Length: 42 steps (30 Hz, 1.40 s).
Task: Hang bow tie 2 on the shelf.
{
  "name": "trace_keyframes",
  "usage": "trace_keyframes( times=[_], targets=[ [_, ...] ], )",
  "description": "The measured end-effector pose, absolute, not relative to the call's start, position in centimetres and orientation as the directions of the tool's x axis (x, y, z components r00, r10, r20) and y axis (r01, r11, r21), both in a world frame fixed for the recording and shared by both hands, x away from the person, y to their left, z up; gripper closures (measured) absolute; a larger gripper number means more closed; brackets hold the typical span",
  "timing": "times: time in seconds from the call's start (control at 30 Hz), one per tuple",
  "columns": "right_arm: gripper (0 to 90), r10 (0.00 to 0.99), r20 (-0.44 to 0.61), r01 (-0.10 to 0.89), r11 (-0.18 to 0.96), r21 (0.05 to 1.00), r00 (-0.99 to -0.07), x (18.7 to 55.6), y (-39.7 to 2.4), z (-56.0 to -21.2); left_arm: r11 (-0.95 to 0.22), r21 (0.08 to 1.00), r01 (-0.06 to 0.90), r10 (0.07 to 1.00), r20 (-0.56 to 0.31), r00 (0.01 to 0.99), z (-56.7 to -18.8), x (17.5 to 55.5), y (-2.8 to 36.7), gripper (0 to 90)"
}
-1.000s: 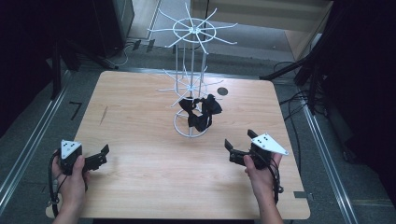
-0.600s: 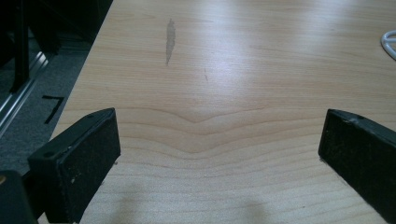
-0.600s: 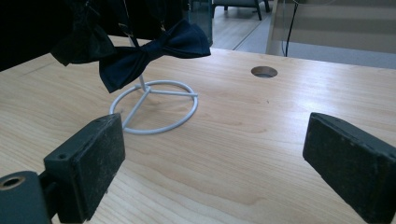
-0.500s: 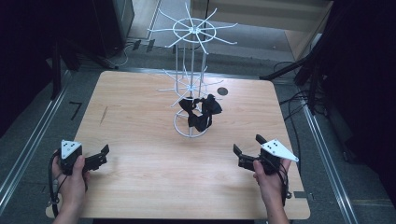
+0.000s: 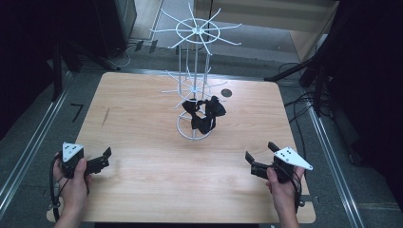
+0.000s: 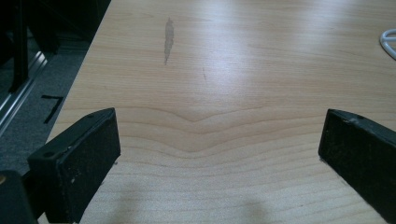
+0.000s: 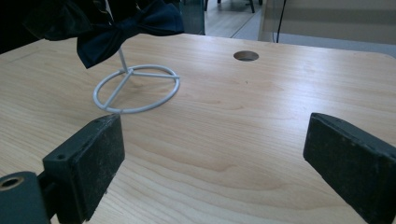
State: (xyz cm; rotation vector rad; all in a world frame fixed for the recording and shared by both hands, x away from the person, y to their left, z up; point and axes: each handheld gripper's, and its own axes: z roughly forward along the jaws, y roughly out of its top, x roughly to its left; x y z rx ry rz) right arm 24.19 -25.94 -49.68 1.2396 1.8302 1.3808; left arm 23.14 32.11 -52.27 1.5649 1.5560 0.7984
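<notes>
Wooden table, light grain, with a round cable hole toward the far edge and a dark streak in the surface on the left side. White wire rack, upright near the table's middle on a ring base, spoked wheels at the top and halfway up. Black bow ties, several, hanging bunched on the rack's lower arms just above the ring base; in the right gripper view one bow tie hangs beside the rack's post. Left gripper, held in the person's left hand at the near left edge of the table, jaws spread wide over bare wood, nothing between them. Right gripper, held in the right hand at the near right edge, jaws likewise spread wide and empty, aimed toward the rack. Both grippers lie well apart from the rack and the bow ties.
</notes>
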Motion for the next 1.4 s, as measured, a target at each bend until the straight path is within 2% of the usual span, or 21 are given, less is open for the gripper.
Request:
trace_keyframes(
  times=[0.4,1.4],
  targets=[
    [5.5,0.906,0.097,0.366,0.068,0.928,-0.413,23.6,-27.7,-50.6,0.049,0.859,0.509,0.994,-0.089,0.055,-52.3,23.1,32.1,0.0],
    [5.4,0.94,0.143,0.419,0.0,0.908,-0.311,20.6,-33.5,-52.9,0.046,0.858,0.512,0.995,-0.085,0.053,-52.3,23.1,32.0,0.0]
  ],
)
